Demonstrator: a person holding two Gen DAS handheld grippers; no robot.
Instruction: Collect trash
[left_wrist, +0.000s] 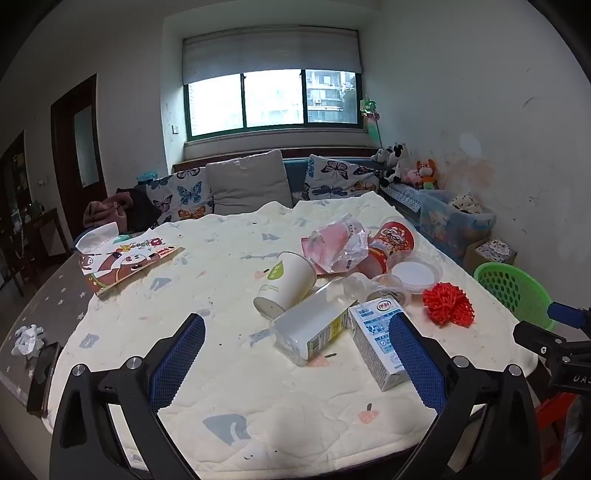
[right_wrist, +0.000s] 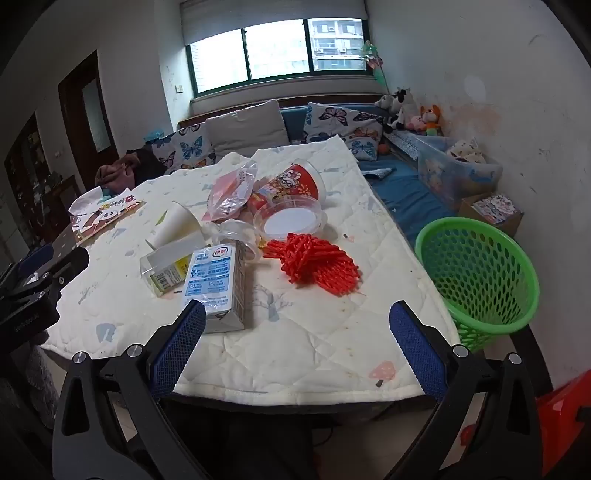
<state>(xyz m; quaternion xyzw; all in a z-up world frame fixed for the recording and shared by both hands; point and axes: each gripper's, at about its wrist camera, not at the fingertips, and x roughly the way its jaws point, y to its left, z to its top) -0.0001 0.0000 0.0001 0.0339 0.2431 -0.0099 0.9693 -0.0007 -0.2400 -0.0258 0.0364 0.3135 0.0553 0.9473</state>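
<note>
Trash lies on a table under a pale quilted cloth (left_wrist: 229, 384): a white milk carton (left_wrist: 376, 339) (right_wrist: 218, 280), a clear plastic box (left_wrist: 314, 328) (right_wrist: 166, 267), a white paper cup (left_wrist: 286, 282) (right_wrist: 177, 223), a red foam net (left_wrist: 448, 304) (right_wrist: 317, 264), a crumpled clear bag (left_wrist: 338, 243) (right_wrist: 232, 192), a red noodle cup (left_wrist: 395, 238) (right_wrist: 291, 184) and a clear lid (left_wrist: 413, 275) (right_wrist: 291, 219). A green mesh basket (right_wrist: 476, 273) (left_wrist: 515, 290) stands right of the table. My left gripper (left_wrist: 297, 362) is open above the near table, just short of the carton. My right gripper (right_wrist: 297, 350) is open at the near edge.
A picture book (left_wrist: 122, 262) and a phone (left_wrist: 44, 376) lie at the table's left. A sofa with butterfly cushions (left_wrist: 258, 184) stands behind, with soft toys (left_wrist: 406, 166) and a storage box (left_wrist: 454, 221) along the right wall. Something red (right_wrist: 561, 424) sits at the lower right.
</note>
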